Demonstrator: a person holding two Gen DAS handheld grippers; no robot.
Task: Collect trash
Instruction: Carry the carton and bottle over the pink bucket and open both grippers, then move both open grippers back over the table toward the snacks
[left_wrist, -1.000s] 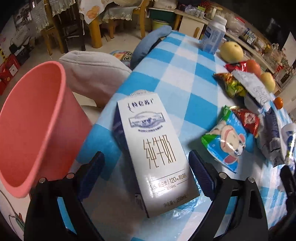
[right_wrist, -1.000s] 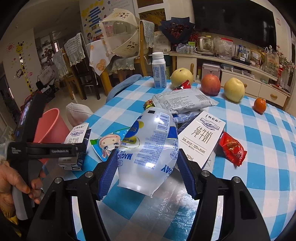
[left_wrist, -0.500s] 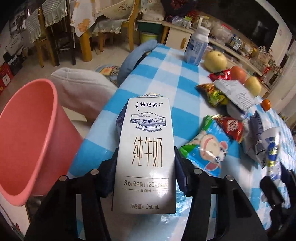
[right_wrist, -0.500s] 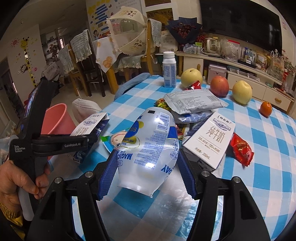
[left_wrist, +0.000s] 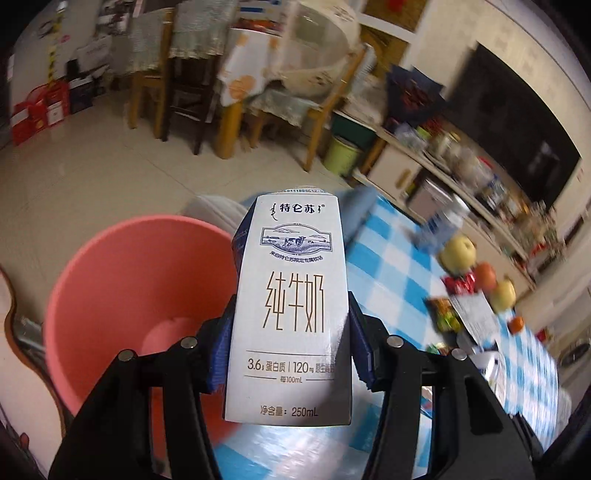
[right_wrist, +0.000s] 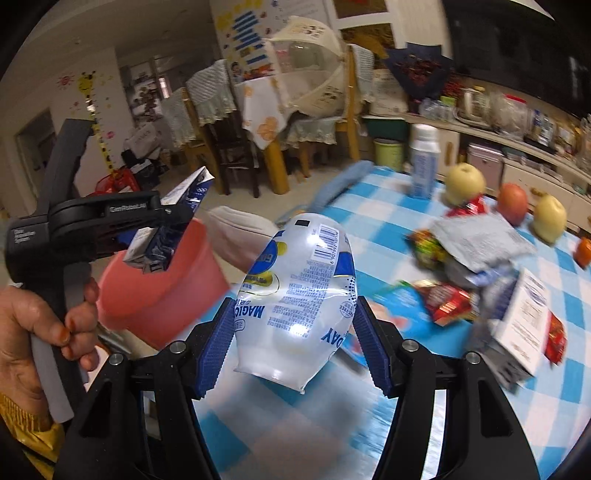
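The table (right_wrist: 388, 221), covered with a blue and white checked cloth, is seen on the right of both views, and a lot is left on it. The round pink plastic bucket (left_wrist: 122, 295) is seen at the lower left of the left view, beside the table edge. Its inside looks bare where it can be seen, so it is judged that little or no trash has been dropped in so far.

Two pieces of trash have been picked up and are held in the air. The tall white milk carton with brown letters (left_wrist: 291, 310) is pinched at its sides by the left tongs (left_wrist: 290, 347), in the middle of the left view. In the right view, at the left, it is seen just over the bucket rim. The shiny white and blue plastic pouch (right_wrist: 299, 302) is squeezed by the right tongs (right_wrist: 295, 347), in the middle of the right view, over the near table edge. Neither piece has been let go yet.

On the right of the right view more trash is left lying: a second white carton (right_wrist: 521, 321), a grey foil bag (right_wrist: 480, 236) and some red snack wrappers (right_wrist: 447, 302). The apples and the pear (right_wrist: 464, 183) behind them are probably not trash. The job is judged to be near its start, with many trips still to be made.
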